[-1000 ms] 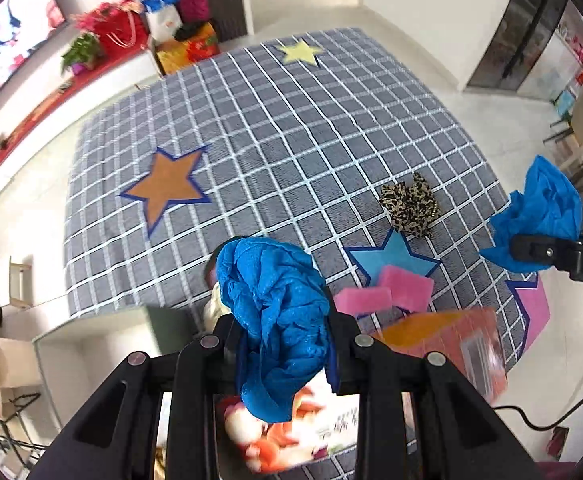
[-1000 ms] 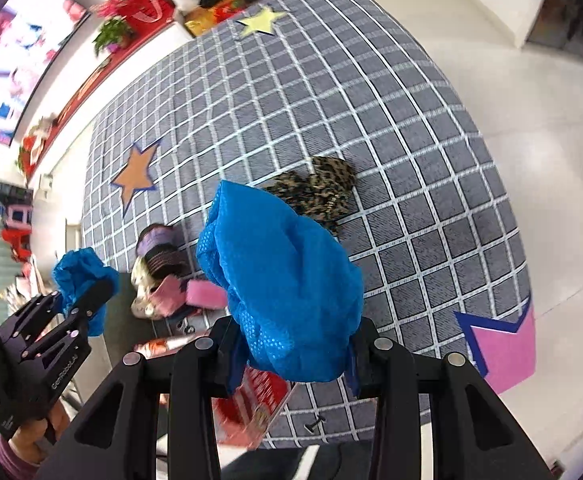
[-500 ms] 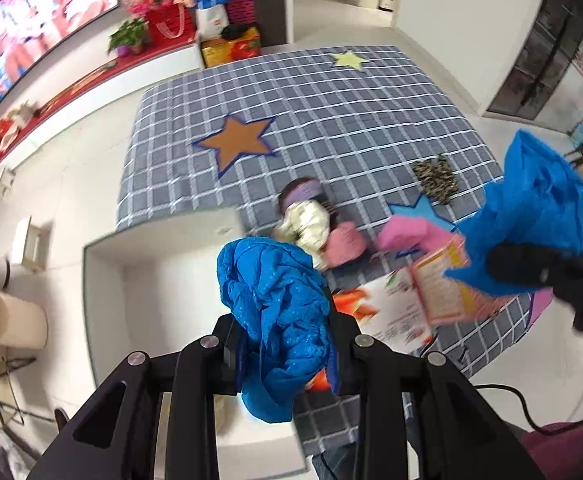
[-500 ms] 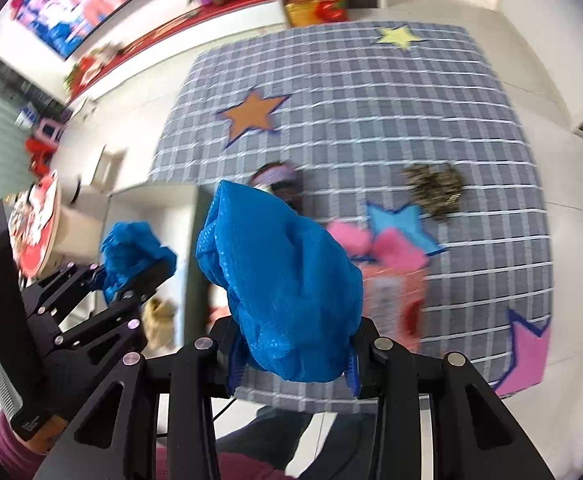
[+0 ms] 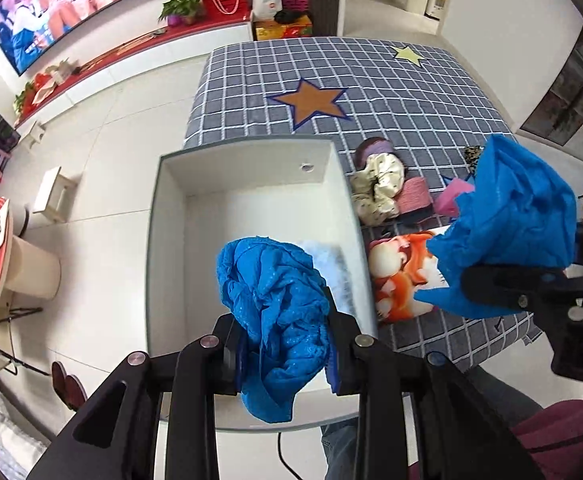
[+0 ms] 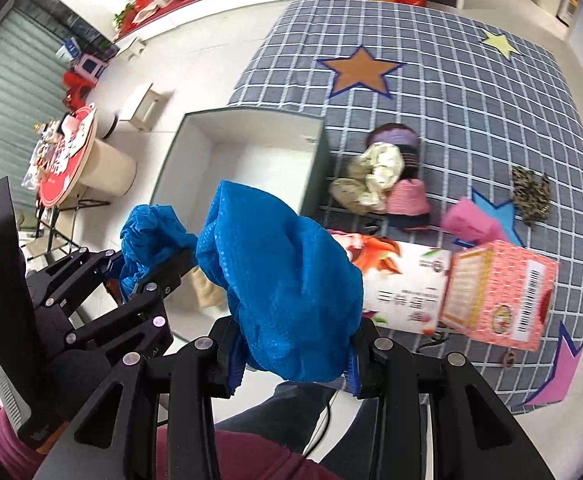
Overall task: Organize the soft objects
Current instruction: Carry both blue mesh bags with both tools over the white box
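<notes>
Spreading across the upper right of both views, a grey checked rug (image 5: 391, 92) with star patches covers the floor. At its left edge, centre frame, stands a white open box (image 5: 171, 248). Below centre in the left wrist view, the left tool (image 5: 281, 344) is clenched on a crumpled blue cloth (image 5: 271, 300) above the box. Low centre in the right wrist view, the right tool (image 6: 293, 354) grips a second blue cloth (image 6: 279, 280). Cream, pink and leopard-print soft items (image 6: 375, 176) lie on the rug right of the box.
</notes>
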Demonstrator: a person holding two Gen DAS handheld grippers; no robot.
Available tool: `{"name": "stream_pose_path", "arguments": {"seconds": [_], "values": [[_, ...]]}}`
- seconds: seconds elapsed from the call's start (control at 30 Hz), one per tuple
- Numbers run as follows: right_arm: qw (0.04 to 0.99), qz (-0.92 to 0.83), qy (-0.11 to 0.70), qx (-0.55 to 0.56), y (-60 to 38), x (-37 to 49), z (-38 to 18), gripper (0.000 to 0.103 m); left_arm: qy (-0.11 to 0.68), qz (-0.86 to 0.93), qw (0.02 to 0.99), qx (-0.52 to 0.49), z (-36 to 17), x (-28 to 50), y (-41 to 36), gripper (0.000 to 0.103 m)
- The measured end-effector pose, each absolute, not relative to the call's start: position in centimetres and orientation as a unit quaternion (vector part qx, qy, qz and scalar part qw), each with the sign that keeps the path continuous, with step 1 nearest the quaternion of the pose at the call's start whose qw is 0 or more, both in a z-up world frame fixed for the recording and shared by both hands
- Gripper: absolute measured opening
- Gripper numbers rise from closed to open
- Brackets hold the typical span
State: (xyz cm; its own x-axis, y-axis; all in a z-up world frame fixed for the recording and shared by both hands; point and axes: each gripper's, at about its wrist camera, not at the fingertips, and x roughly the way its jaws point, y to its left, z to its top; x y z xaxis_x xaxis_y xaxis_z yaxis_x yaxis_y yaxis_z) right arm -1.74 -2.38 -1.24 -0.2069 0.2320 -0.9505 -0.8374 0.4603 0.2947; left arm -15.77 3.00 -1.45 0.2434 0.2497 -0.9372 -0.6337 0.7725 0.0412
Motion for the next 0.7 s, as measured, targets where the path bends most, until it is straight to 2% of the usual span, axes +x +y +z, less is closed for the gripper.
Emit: {"name": "stream_pose_path", "arguments": {"seconds": [0.7], "values": [[0.568, 0.472, 0.615, -0.277, 1.0, -5.0, -1.3, 0.04, 0.53, 0.302, 0.767, -0.2, -1.5, -18.7, 4.8, 0.032]]}}
